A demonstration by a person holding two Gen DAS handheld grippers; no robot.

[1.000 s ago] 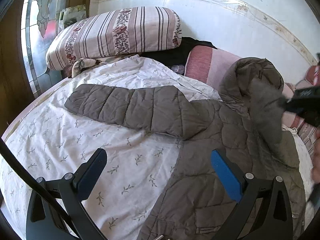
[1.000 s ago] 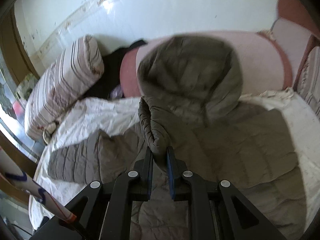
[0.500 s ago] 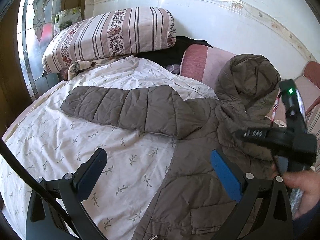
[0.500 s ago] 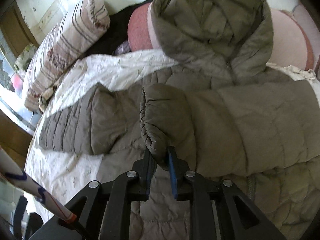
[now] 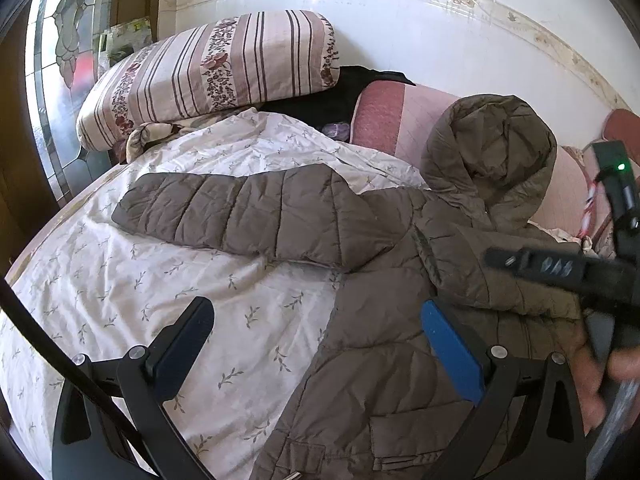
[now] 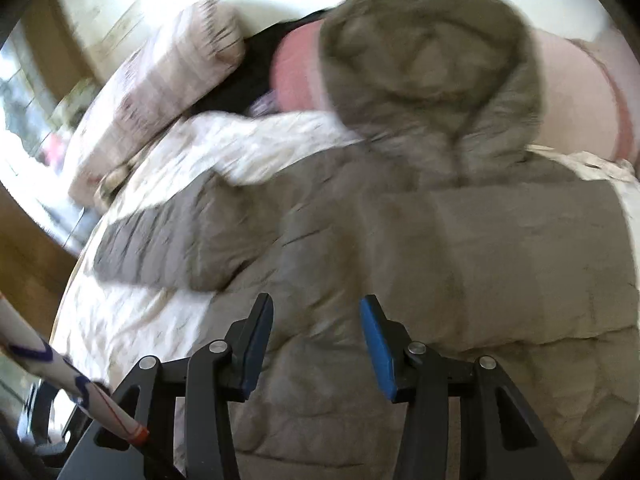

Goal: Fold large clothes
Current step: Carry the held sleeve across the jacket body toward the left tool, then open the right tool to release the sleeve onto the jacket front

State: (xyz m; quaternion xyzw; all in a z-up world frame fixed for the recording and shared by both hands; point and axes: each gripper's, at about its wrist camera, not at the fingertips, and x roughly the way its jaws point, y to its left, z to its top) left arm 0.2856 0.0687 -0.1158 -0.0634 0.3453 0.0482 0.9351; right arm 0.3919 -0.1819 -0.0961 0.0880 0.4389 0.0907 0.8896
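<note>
A grey-brown puffer jacket lies on the bed with its hood up against the pink cushion. Its left sleeve stretches out flat to the left. Its right sleeve lies folded across the chest. My left gripper is open and empty above the sheet and the jacket's left edge. My right gripper is open and empty just above the jacket body; its body shows in the left wrist view at the right.
A white floral sheet covers the bed. A striped pillow and a pink cushion lie against the white wall, with dark clothing between them. A stained-glass window stands at the left.
My right gripper carried the right sleeve's cuff down across the jacket's chest, then opened and let it go. The left gripper stayed open and barely moved.
</note>
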